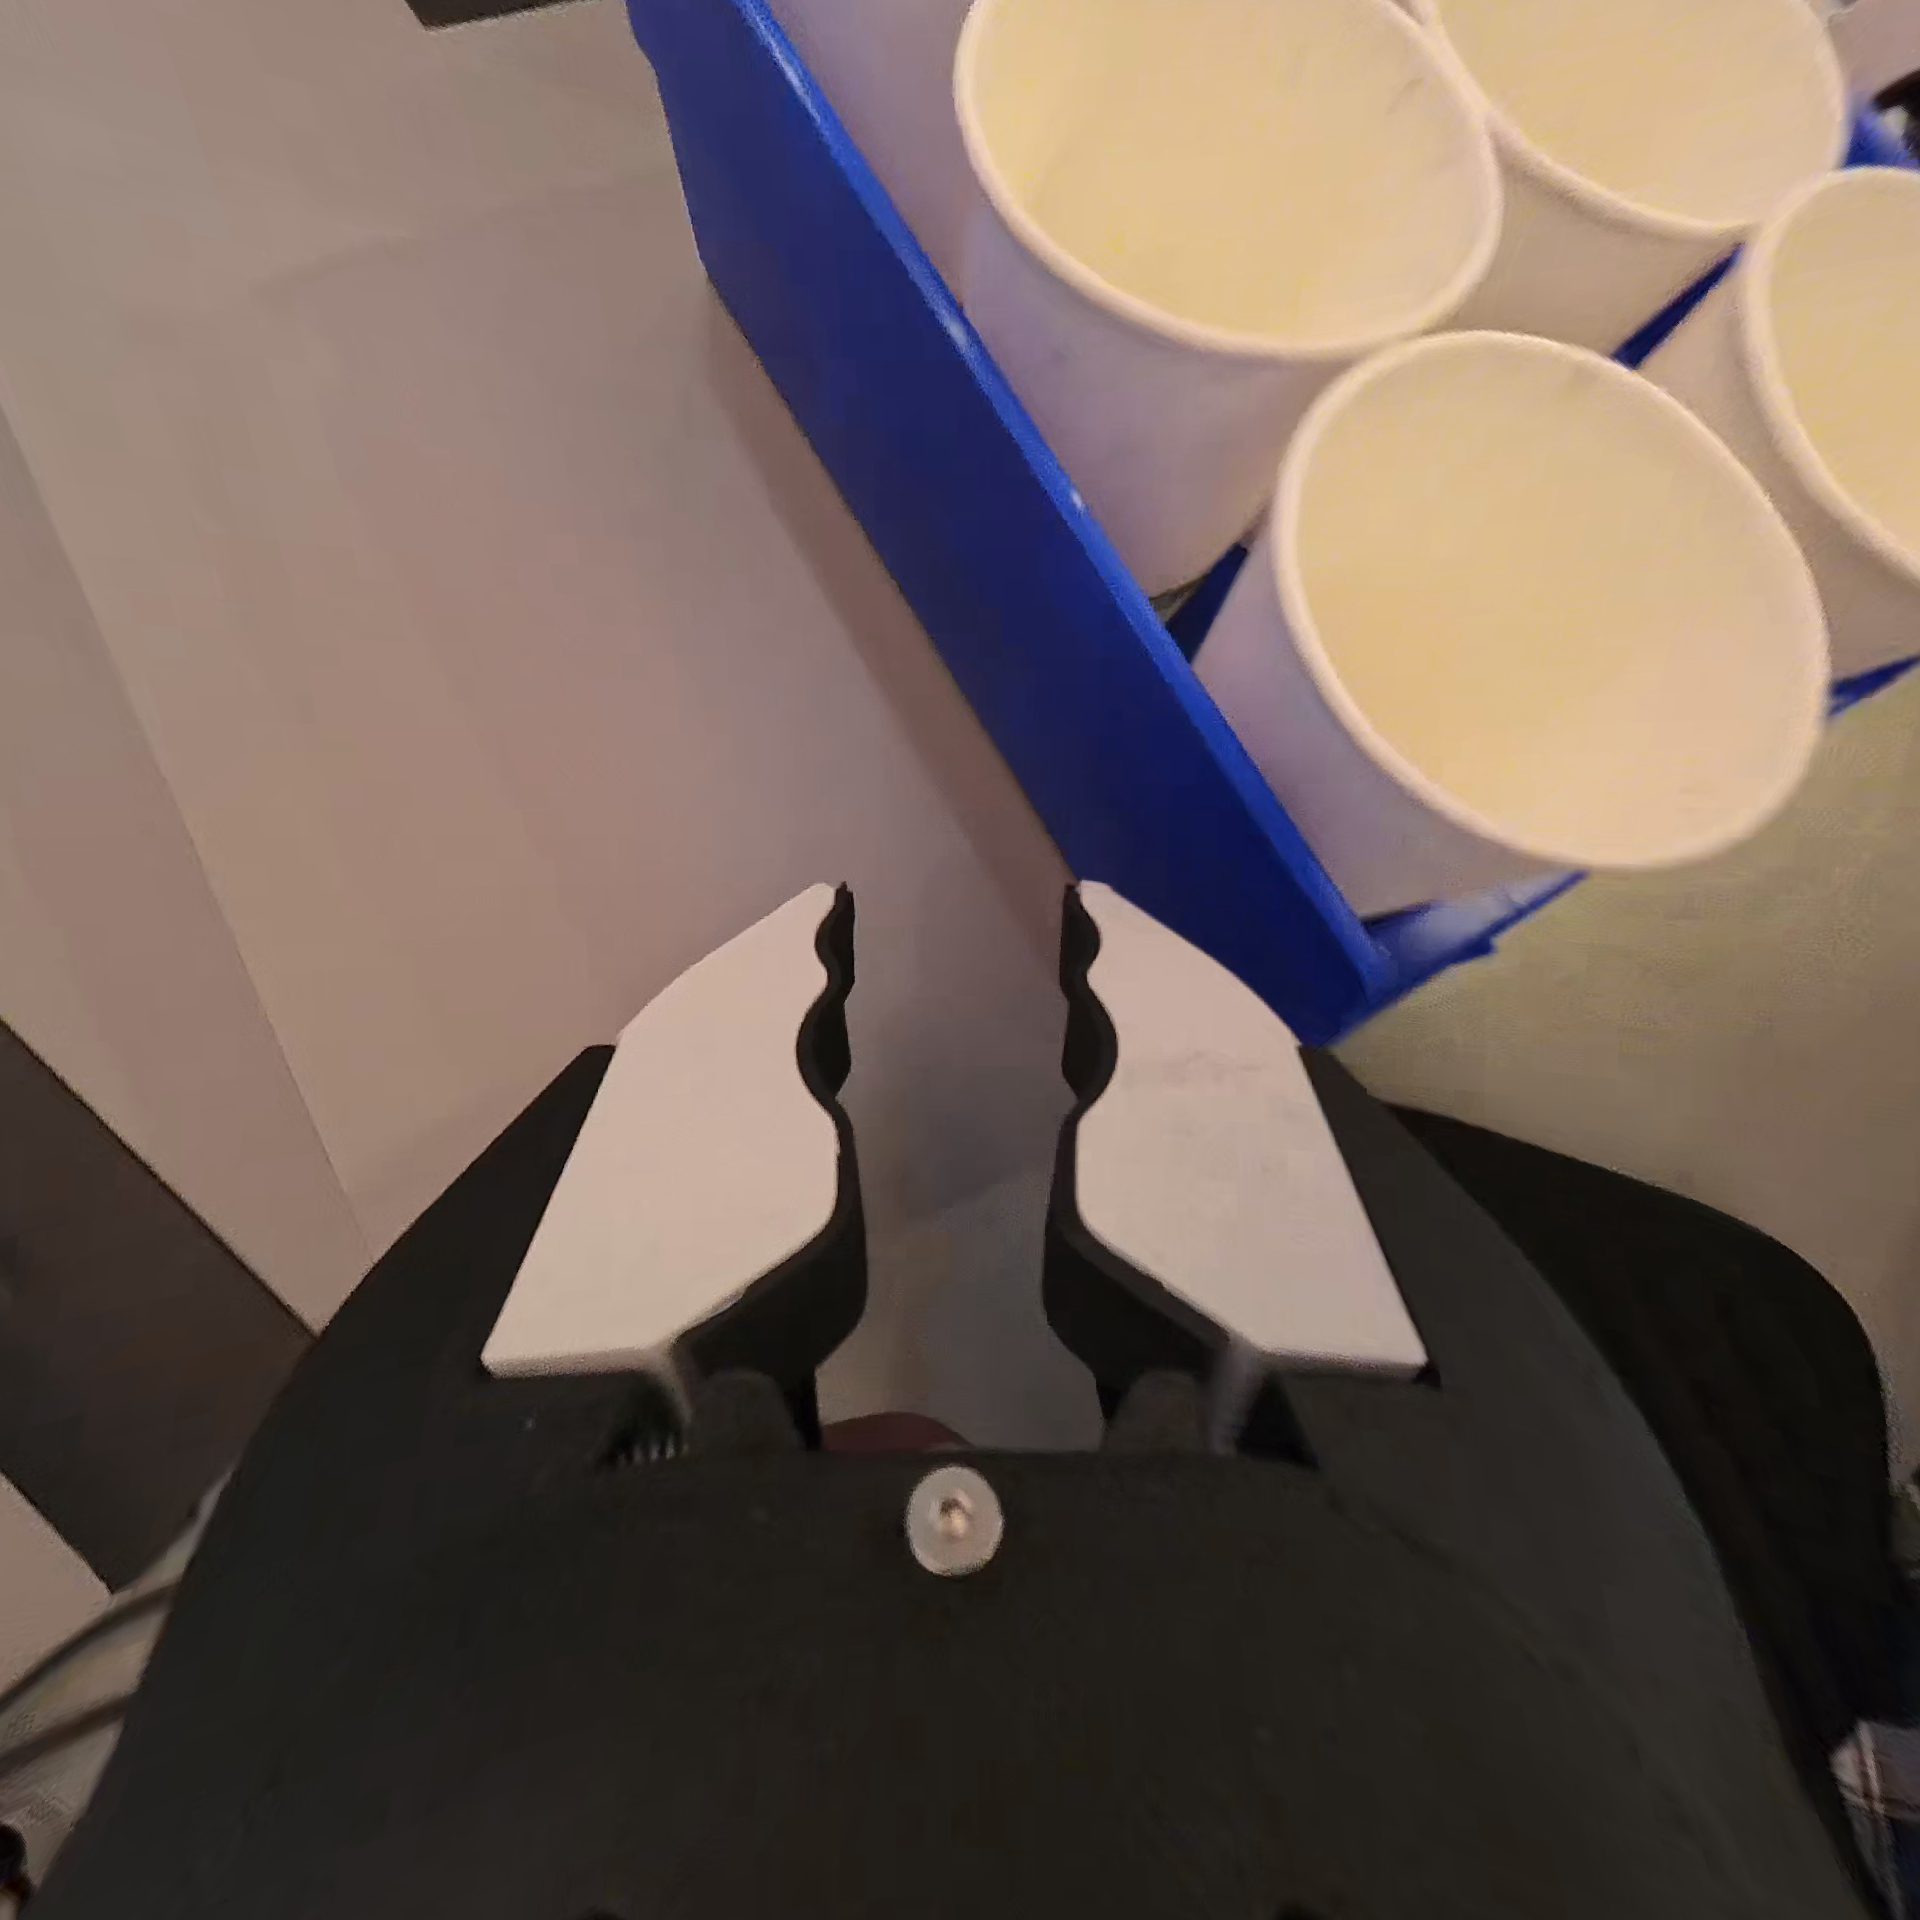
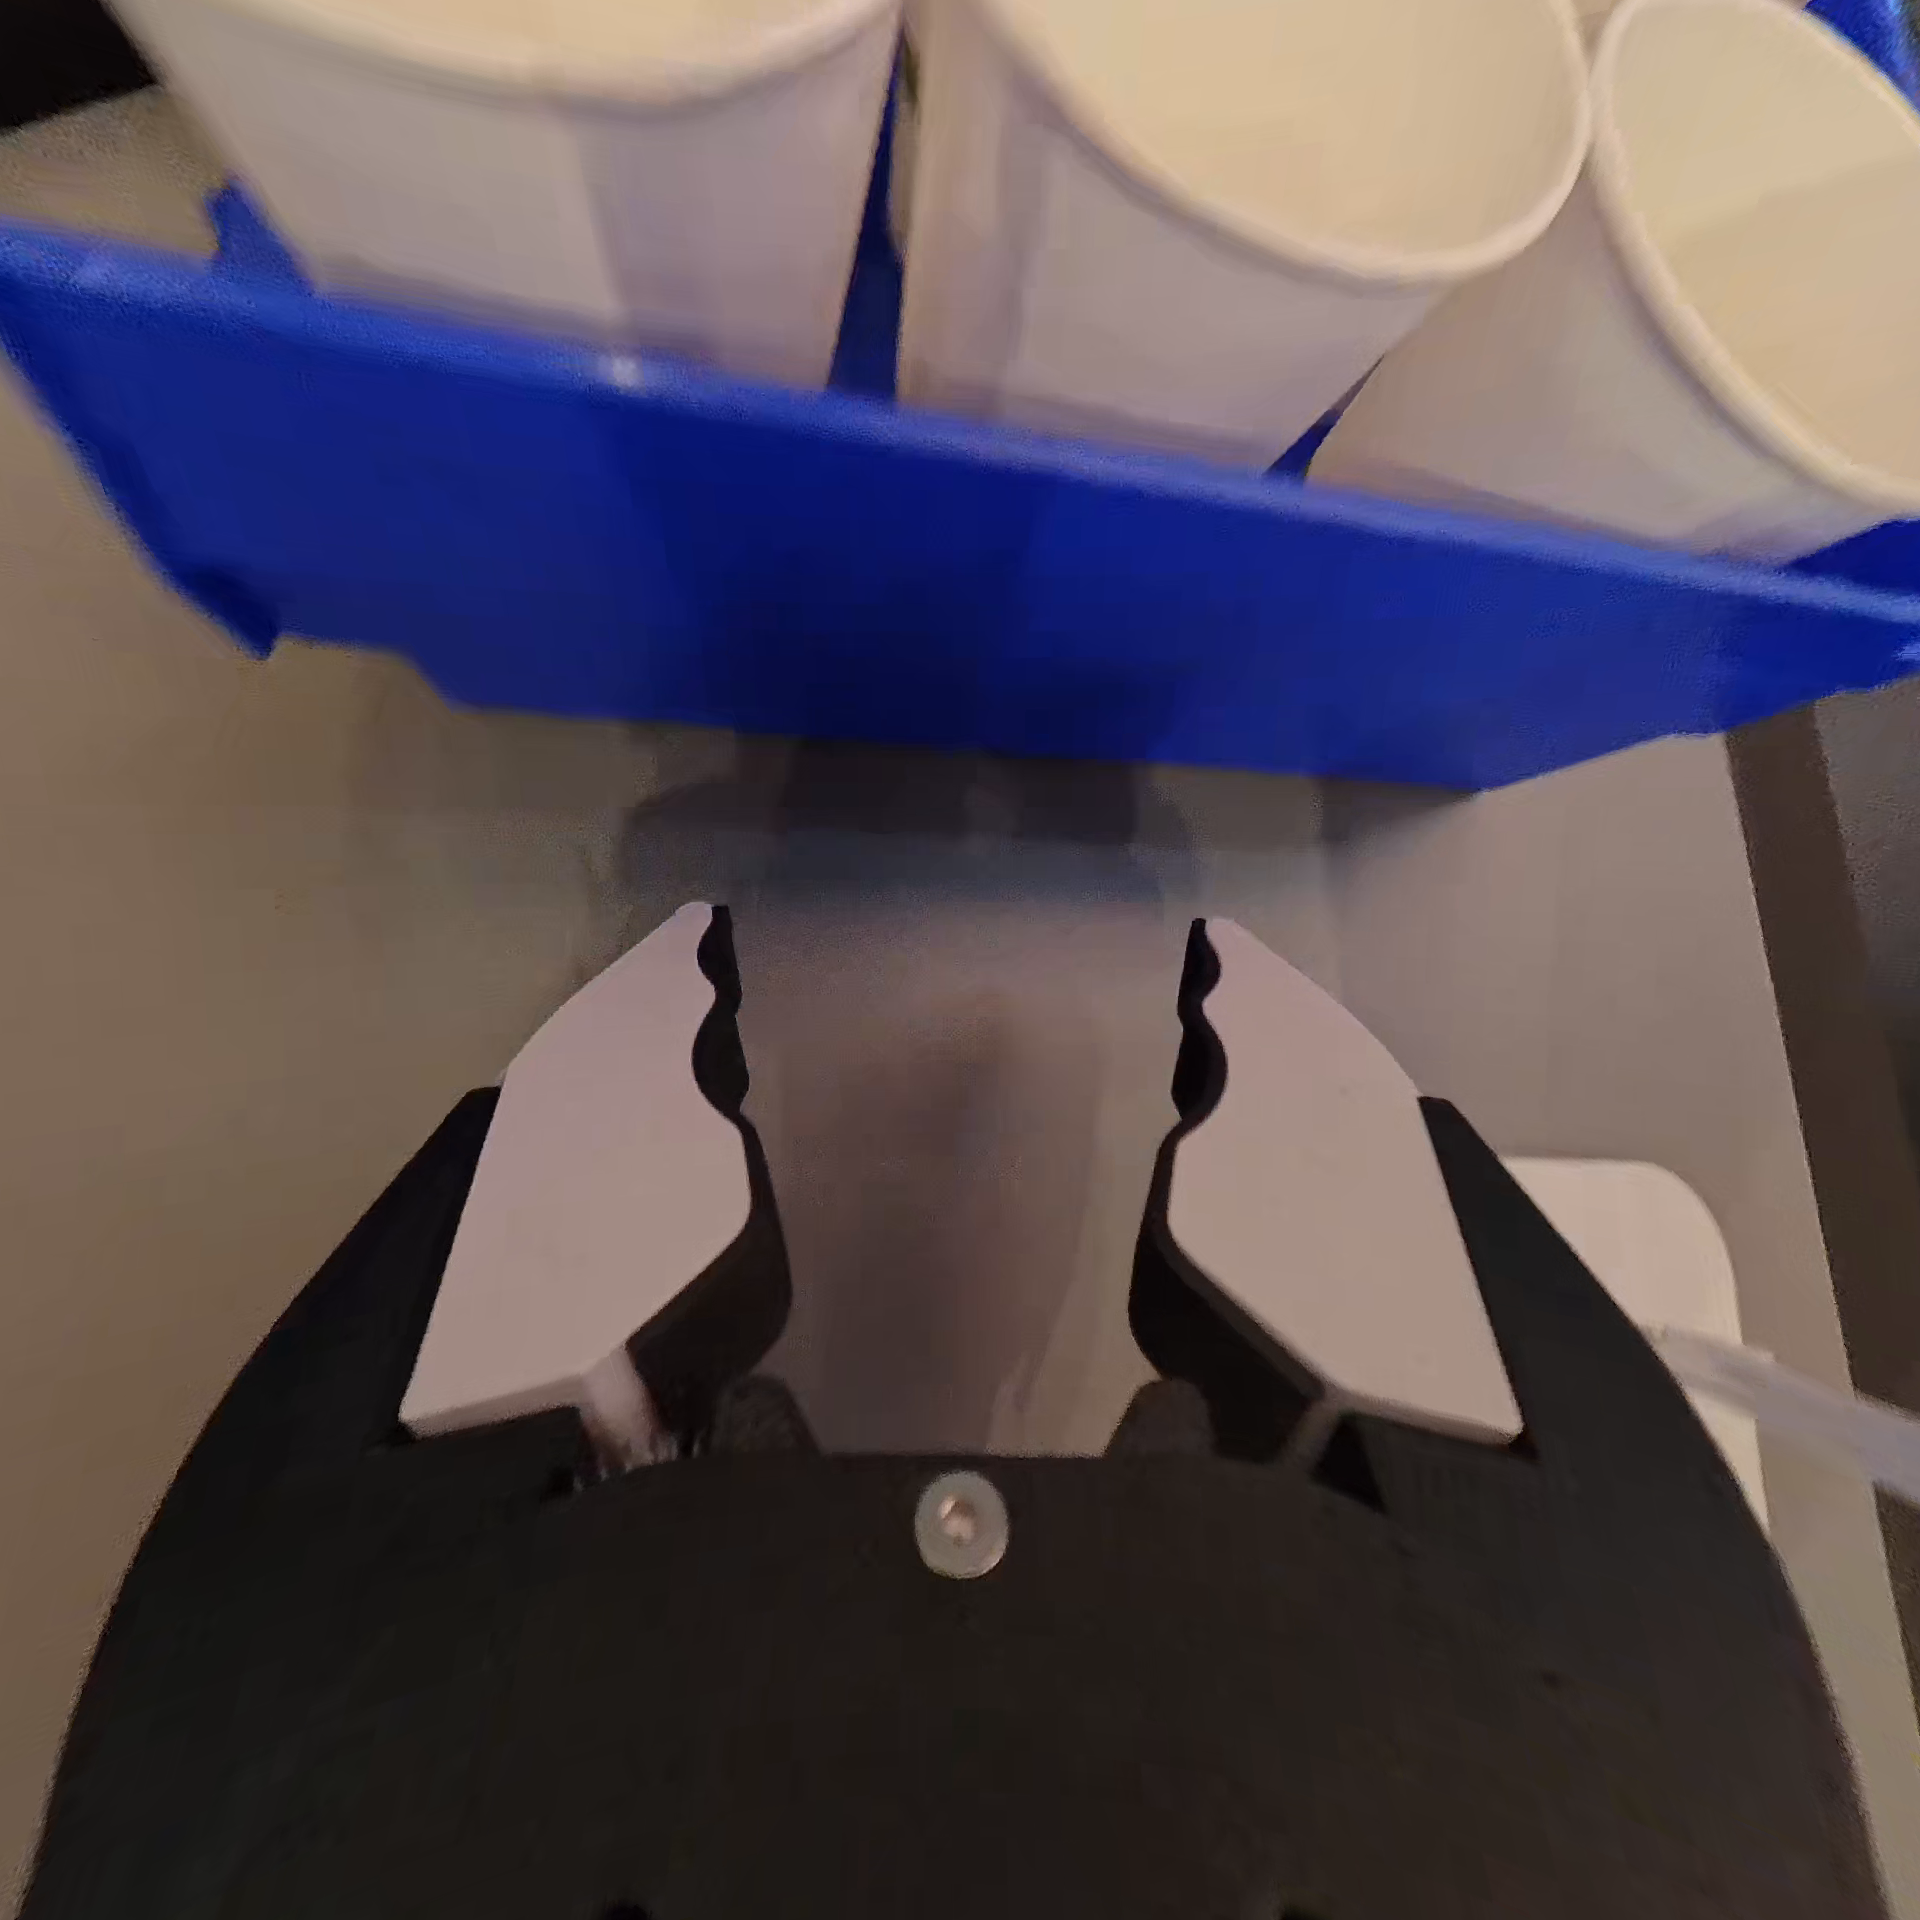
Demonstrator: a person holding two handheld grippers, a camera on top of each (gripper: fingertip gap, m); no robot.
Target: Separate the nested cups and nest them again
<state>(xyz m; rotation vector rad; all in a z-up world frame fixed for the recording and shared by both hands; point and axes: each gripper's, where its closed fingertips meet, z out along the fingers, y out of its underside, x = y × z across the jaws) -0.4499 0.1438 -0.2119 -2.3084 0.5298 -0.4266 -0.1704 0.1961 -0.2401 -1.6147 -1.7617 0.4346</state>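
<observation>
Several white paper cups stand upright and apart in a blue tray (image 1: 987, 499). The nearest cup (image 1: 1548, 603) is in the upper right of the left wrist view, with another cup (image 1: 1226, 177) behind it. My left gripper (image 1: 958, 894) is open over the pale table (image 1: 416, 520), left of the tray's corner, with only table between its fingers. In the right wrist view the tray's wall (image 2: 935, 582) runs across in front, and cups (image 2: 1247, 156) rise behind it. My right gripper (image 2: 956, 914) is wide open just short of that wall. Between its fingers I see only hazy grey table.
A dark cloth or sleeve (image 1: 1662, 1299) lies right of the left gripper. The table's edge and a dark floor (image 1: 104, 1247) are at the lower left. A white flat object (image 2: 1621, 1247) and a pale strip (image 2: 1787, 1413) lie right of the right gripper. My hands' fingertips stand some 30 cm from each other. To reach the nearest cup (image 1: 1548, 603) in a straight line is about 8 cm for my left fingers, about 20 cm for my right.
</observation>
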